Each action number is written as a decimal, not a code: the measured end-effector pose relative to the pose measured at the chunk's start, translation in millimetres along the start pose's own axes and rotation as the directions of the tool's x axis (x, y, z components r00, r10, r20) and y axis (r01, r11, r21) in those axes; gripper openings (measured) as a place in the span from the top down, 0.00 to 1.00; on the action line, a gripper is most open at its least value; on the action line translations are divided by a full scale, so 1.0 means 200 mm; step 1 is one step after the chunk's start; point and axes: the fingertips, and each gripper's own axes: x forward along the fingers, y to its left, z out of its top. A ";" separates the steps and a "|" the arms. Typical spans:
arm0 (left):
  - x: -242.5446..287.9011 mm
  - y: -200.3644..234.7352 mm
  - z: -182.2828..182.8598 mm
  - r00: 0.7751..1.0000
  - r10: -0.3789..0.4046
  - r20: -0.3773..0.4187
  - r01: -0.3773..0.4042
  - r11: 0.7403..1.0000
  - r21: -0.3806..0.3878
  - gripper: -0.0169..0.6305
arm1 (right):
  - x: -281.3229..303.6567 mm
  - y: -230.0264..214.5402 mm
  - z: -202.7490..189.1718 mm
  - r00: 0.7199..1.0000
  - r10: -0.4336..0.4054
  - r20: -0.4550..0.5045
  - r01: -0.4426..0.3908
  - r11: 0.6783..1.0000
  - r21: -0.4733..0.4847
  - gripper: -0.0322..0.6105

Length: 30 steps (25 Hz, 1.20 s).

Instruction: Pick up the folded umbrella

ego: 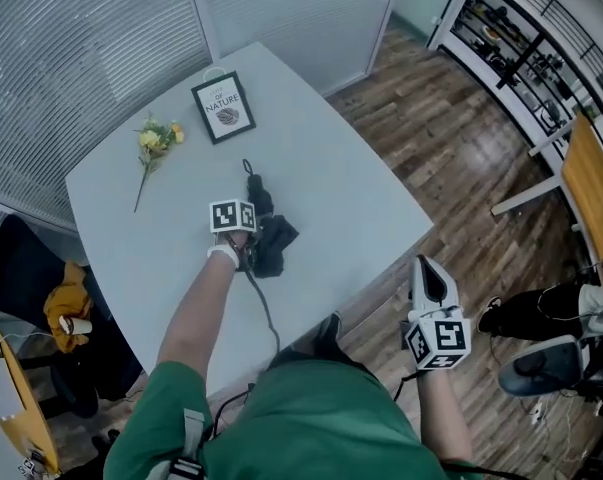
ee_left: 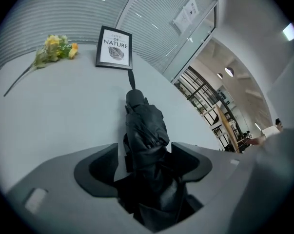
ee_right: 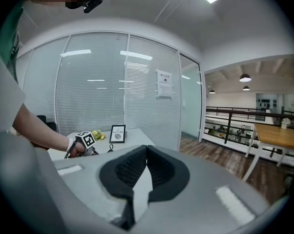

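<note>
Right tool [ee_right: 146, 149] sits nearest, pressed together on nothing, held out past the worktop's [ego: 361, 208] edge. Over to the left tool [ee_left: 146, 149]: jaws spread wide, straddling the folded umbrella [ee_left: 143, 123], which lies flat on the worktop pointing toward the framed picture [ee_left: 114, 47]. This looks like the grasp step; next it needs a firm squeeze on the bundled fabric, then a lift

white table [ego: 351, 198] | framed print [ego: 223, 107] standing, far edge | yellow flowers [ego: 159, 136] beside
</note>
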 end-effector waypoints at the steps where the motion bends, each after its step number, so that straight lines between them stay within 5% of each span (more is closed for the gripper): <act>1: 0.03 -0.01 -0.01 1.000 -0.006 -0.013 0.006 1.000 0.003 0.45 | -0.02 0.00 -0.01 1.000 -0.011 -0.002 0.011 1.000 0.003 0.95; 5: 0.12 -0.08 -0.03 0.998 -0.041 -0.048 0.041 0.999 -0.009 0.42 | -0.07 -0.01 -0.05 0.999 -0.036 -0.013 0.036 0.999 0.012 0.95; 12: 0.18 -0.14 -0.05 0.997 0.006 -0.083 -0.004 1.000 0.025 0.43 | -0.12 0.00 -0.11 0.998 -0.056 -0.033 0.057 0.998 0.025 0.95; 26: 0.10 -0.20 -0.08 0.997 -0.073 -0.031 0.073 0.997 0.004 0.56 | -0.10 0.03 -0.11 0.999 0.004 -0.042 -0.002 0.999 0.050 0.95; 30: 0.03 -0.23 -0.07 0.991 -0.122 0.049 0.123 0.992 -0.024 0.58 | -0.08 0.04 -0.09 0.999 0.037 -0.032 -0.036 0.998 0.048 0.95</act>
